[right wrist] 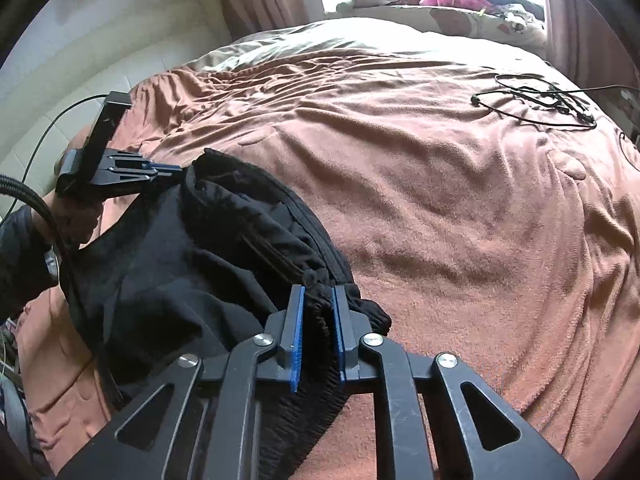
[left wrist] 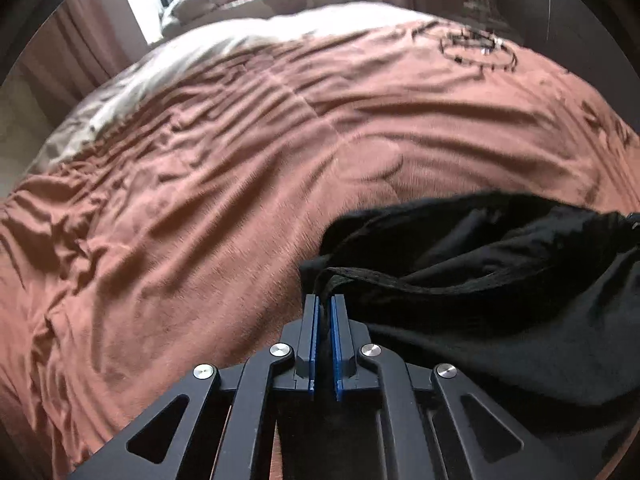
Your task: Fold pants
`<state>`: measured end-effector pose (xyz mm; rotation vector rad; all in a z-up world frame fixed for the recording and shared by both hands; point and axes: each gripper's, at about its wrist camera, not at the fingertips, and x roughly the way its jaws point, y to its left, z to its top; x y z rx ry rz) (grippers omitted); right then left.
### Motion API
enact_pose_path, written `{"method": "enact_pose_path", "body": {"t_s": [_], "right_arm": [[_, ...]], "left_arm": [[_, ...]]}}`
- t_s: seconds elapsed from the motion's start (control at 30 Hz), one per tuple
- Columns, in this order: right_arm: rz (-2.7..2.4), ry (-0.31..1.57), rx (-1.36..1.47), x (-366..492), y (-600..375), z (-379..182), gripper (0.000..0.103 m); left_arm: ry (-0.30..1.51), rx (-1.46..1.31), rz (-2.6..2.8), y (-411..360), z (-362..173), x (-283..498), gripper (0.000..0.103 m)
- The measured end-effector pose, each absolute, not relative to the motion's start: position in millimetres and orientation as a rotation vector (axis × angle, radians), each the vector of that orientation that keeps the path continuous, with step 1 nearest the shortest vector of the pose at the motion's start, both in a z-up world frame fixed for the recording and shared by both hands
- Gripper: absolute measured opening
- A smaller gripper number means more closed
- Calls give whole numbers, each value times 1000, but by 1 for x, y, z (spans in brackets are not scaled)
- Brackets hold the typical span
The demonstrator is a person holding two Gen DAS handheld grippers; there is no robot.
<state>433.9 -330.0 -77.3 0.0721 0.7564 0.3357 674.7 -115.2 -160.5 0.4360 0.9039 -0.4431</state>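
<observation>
The left gripper (left wrist: 325, 300) pinches a thin edge of the black pants (left wrist: 500, 280) between nearly closed fingers; the right gripper (right wrist: 319, 292) clamps the gathered elastic waistband. The pants hang bunched just over the bed (right wrist: 440, 200). Best to draw both grips apart evenly, tautening the fabric before laying it flat. No readable writing shows.

A wide bed (right wrist: 420, 200) carries everything, covered by a wrinkled rust-brown blanket (left wrist: 208, 208) with a paler beige cover (right wrist: 320, 40) showing at its far end. A loose tangle of thin black cable (right wrist: 548, 100) lies on the blanket toward the far right. Black pants (right wrist: 192, 248) are bunched over the near edge; how much of them rests on the blanket cannot be told.
</observation>
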Motion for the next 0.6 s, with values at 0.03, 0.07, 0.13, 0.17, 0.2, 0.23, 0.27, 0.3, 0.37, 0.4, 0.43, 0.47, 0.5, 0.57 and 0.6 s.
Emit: {"method": "enact_pose_path", "body": {"t_s": [0.03, 0.07, 0.13, 0.17, 0.2, 0.23, 0.27, 0.3, 0.37, 0.4, 0.43, 0.47, 0.5, 0.57, 0.6], "right_arm": [[329, 750, 73, 432, -330, -76, 8], [327, 746, 76, 432, -331, -74, 8], [318, 734, 83, 429, -332, -70, 8], [311, 727, 87, 428, -334, -67, 8], [302, 723, 91, 427, -335, -66, 8], [294, 720, 95, 426, -336, -65, 8], [285, 718, 100, 427, -338, -65, 8], [277, 722, 105, 429, -339, -65, 8], [253, 735, 113, 434, -339, -67, 8], [241, 742, 112, 437, -339, -68, 8], [227, 751, 110, 441, -338, -71, 8], [211, 760, 108, 445, -337, -74, 8], [201, 769, 108, 449, -335, -75, 8], [182, 798, 116, 460, -332, -82, 8], [175, 809, 122, 465, -332, -86, 9]], "left_arm": [[890, 429, -444, -115, -155, 673, 6], [876, 426, -442, -114, -150, 672, 6], [838, 426, -442, -116, -138, 671, 6], [822, 425, -440, -118, -133, 671, 6], [803, 424, -435, -121, -126, 671, 6], [791, 420, -433, -123, -122, 673, 6], [785, 417, -430, -126, -120, 674, 6], [784, 420, -420, -130, -120, 679, 6], [797, 424, -401, -135, -126, 689, 6], [811, 430, -390, -140, -131, 695, 6], [823, 441, -377, -145, -138, 701, 6], [831, 449, -368, -148, -144, 704, 6], [847, 460, -354, -152, -153, 709, 6], [870, 475, -333, -158, -167, 715, 6], [884, 479, -323, -159, -173, 719, 6]]}}
